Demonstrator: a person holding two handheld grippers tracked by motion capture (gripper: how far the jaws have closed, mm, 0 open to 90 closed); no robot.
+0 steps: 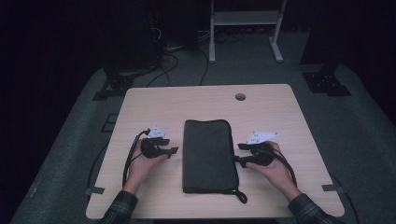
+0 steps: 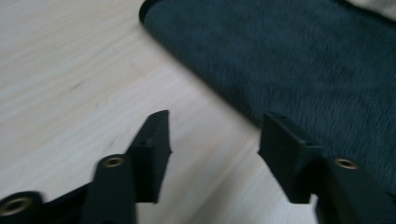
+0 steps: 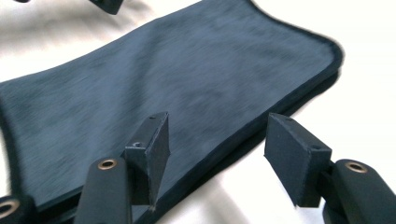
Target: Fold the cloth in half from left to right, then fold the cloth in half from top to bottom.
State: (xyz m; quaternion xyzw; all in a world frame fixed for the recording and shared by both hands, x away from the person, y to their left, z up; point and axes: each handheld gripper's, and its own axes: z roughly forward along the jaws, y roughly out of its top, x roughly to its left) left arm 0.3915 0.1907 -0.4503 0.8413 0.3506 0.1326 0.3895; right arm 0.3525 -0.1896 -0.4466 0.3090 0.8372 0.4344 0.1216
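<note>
Two plaid sleeves came in at the near edge of the tabletop (image 1: 140, 100), each hand wrapped around a gripper. Between them lay a dark grey fabric pouch (image 1: 208, 156), flat on the pale wood with its long sides running away from the person, a short black loop (image 1: 240, 195) trailing off its near right corner.

On the person's left, the left gripper (image 1: 171, 149) pointed inward at the pouch's long left edge, close to it but not touching. Its fingers (image 2: 156, 142) stood apart with nothing between them; from that gripper's own camera, bare wood showed in the gap, and the pouch (image 2: 289, 60) lay just ahead and to the right of the fingers, its edge passing under the right-hand one.

On the other side, the right gripper (image 1: 239, 153) sat right up at the pouch's long right edge. Its fingers (image 3: 152, 144) were also spread and held nothing. One finger hung over the fabric (image 3: 177, 79) and the other over bare wood, so the pouch's piped edge ran between them. Whether either finger actually touched the cloth, I could not tell.

A small round hole (image 1: 240, 97) pierced the tabletop beyond the pouch, well ahead of both grippers.
</note>
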